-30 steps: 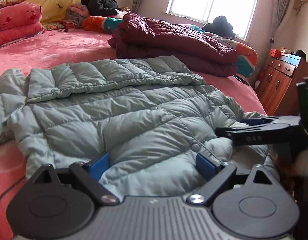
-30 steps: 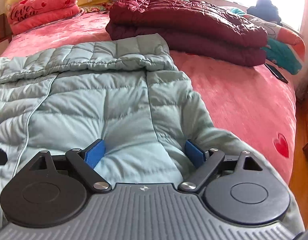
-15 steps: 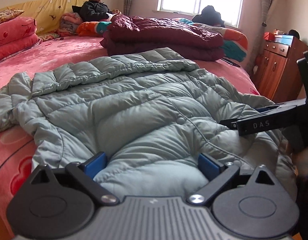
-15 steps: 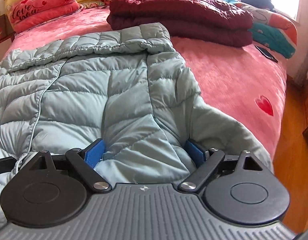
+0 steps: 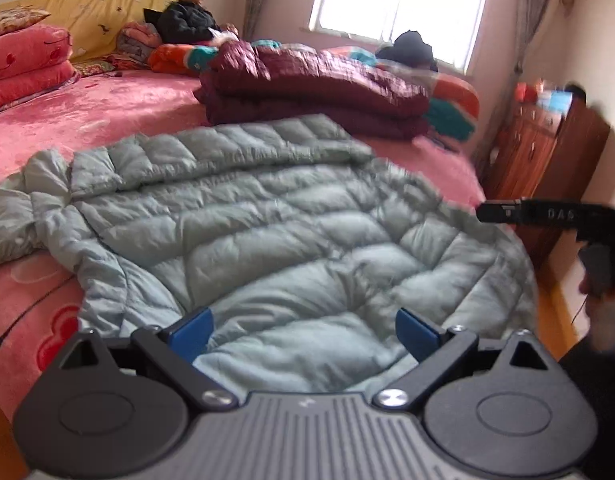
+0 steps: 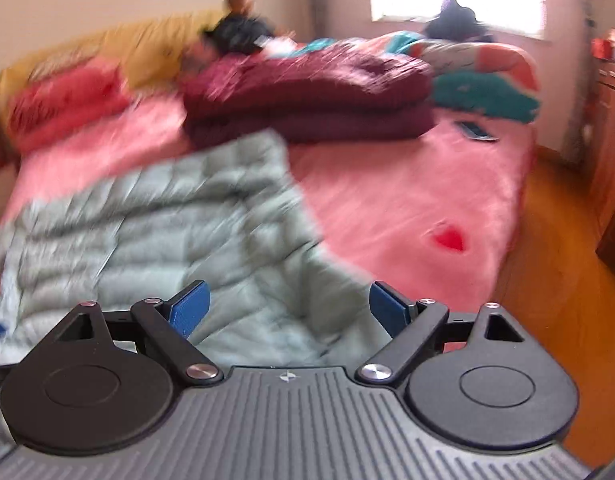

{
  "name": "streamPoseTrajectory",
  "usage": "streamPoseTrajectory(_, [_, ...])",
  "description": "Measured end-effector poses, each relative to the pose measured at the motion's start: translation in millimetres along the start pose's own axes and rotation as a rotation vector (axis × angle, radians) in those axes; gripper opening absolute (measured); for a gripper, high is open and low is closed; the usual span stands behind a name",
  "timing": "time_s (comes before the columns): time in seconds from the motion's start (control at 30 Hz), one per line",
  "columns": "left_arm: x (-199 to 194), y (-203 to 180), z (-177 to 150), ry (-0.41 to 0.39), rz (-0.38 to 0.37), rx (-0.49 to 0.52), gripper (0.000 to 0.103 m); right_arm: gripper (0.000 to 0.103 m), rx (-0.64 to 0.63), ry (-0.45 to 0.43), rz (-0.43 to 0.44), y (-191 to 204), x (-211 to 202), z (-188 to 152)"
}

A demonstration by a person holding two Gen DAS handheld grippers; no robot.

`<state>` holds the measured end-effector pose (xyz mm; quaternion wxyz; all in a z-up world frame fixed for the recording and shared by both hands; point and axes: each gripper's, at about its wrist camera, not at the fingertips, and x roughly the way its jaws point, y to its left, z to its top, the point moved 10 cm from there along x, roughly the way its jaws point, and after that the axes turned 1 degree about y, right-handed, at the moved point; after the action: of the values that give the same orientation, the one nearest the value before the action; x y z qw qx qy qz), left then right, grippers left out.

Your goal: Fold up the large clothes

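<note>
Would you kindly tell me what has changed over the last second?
Both tongs, left and right, have risen and drawn back from the grey-green down jacket, jaws wide open, gripping nothing. The right view is motion-blurred and now shows floor. The jacket looks unmoved on the pink bed; the folded maroon coat stays put.

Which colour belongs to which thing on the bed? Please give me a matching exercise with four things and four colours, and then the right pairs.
Things:
1. spread-out down jacket
2. folded quilted coat
3. bed cover
4. headboard cushion

Colours:
A. yellow
B. pink
C. pale grey-green
D. dark maroon

Right pairs: 1-C, 2-D, 3-B, 4-A.
</note>
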<state>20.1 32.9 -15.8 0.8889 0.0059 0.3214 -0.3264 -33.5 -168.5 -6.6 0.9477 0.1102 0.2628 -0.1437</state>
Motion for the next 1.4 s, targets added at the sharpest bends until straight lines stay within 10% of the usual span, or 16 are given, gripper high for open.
streamPoseTrajectory(0.37, [-37, 32, 12, -0.063, 0.045, -0.16, 0.097, 0.103, 0.352, 0.158, 0.231, -69, 58, -2])
streamPoseTrajectory(0.6, [-39, 53, 14, -0.065, 0.079, -0.249, 0.097, 0.102, 0.27, 0.266, 0.363, -36, 59, -19])
streamPoseTrajectory(0.93, [-45, 89, 15, -0.093, 0.143, -0.365, 0.097, 0.024, 0.185, 0.323, 0.358, -4, 40, -31])
streamPoseTrajectory(1.2, [-58, 142, 9, -0.135, 0.218, -0.556, 0.097, 0.016, 0.36, 0.295, 0.415, -7, 1, -27])
streamPoseTrajectory(1.4, [-62, 180, 4, -0.16, 0.271, -0.694, 0.097, 0.015, 0.299, 0.329, 0.297, -8, -10, -39])
